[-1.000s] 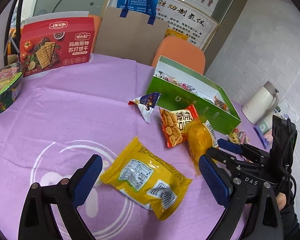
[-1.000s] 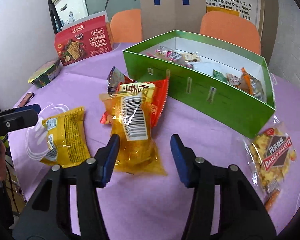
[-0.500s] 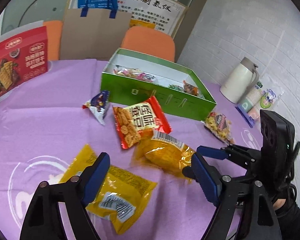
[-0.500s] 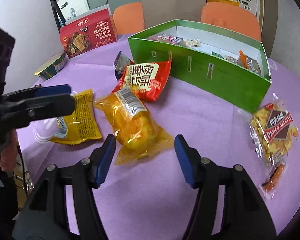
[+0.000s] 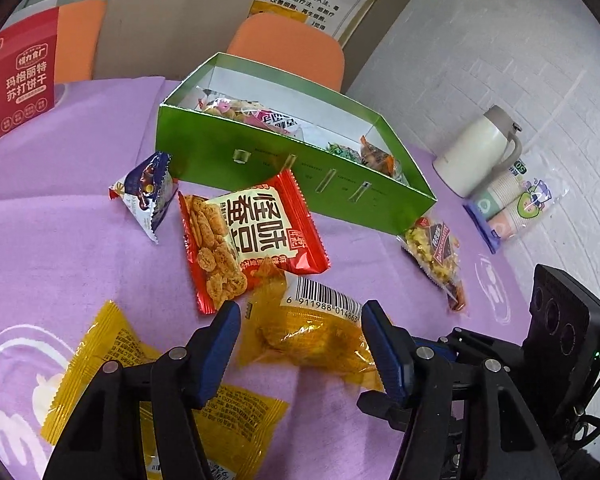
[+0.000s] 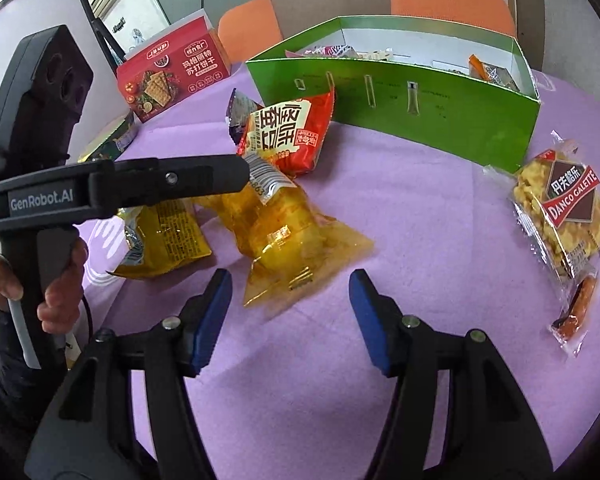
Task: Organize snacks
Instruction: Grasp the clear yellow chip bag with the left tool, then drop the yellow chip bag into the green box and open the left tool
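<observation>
A clear orange snack bag (image 5: 312, 332) (image 6: 288, 232) lies on the purple tablecloth (image 5: 60, 248). My left gripper (image 5: 300, 344) stands open with its blue pads on either side of that bag. My right gripper (image 6: 290, 316) is open too, just short of the bag's near end. Behind the bag lie a red cracker packet (image 5: 248, 236) (image 6: 288, 132), a small blue packet (image 5: 146, 190) and a yellow packet (image 5: 140, 384) (image 6: 160, 236). An open green box (image 5: 300, 168) (image 6: 400, 100) holds several snacks. A Danco Galette packet (image 5: 436, 252) (image 6: 564, 212) lies near the box's corner.
A red cracker carton (image 5: 16, 80) (image 6: 172, 76) stands at the far left, a bowl-shaped tub (image 6: 112, 140) beside it. A white thermos (image 5: 480, 152) and a pack of paper cups (image 5: 512, 204) stand at the right. Orange chairs (image 5: 288, 48) and a brown paper bag (image 5: 172, 20) stand behind the table.
My left gripper has swung right and forward, from over the yellow packet to astride the orange bag. The orange bag has tipped over and now lies flat. My right gripper stayed open and drew back slightly.
</observation>
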